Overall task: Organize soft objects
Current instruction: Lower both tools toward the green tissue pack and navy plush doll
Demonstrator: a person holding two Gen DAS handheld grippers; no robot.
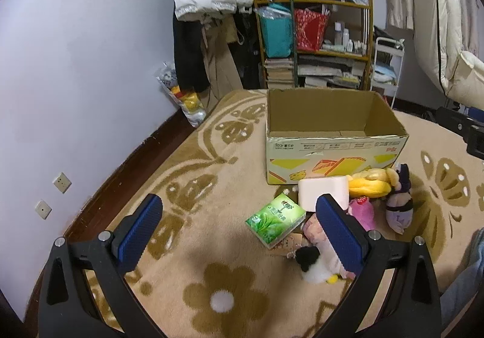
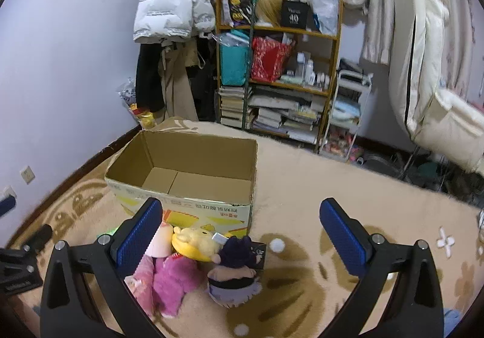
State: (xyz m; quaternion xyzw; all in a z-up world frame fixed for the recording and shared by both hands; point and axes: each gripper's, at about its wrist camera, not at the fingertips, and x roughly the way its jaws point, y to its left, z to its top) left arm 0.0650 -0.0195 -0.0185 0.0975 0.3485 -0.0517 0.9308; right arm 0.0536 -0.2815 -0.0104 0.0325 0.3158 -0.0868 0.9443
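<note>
Both tools hang over the patterned carpet [image 1: 211, 174] with nothing in them: the left gripper [image 1: 239, 232] has its blue pads spread wide, and the right gripper [image 2: 240, 235] is just as wide and equally empty.

The cardboard box [image 2: 181, 183] stands open and bare ahead of both, beyond the pile. The soft things lie heaped against its near wall, ahead and to the right of the left gripper and ahead and to the left of the right one.

The step in hand looks like a first pick. It would go best by taking an outlying piece, such as the purple-haired doll [image 2: 234, 268] or the green tissue pack [image 1: 275, 218], closing on its thick middle so it does not slump out, then lifting clear of the rim before release.

Counted: one box, one green tissue pack, one white block [image 1: 323, 191], one yellow plush [image 2: 196, 245], one magenta plush [image 2: 175, 280], one purple-haired doll, one black-and-white plush [image 1: 311, 265]. Others may be buried.
</note>
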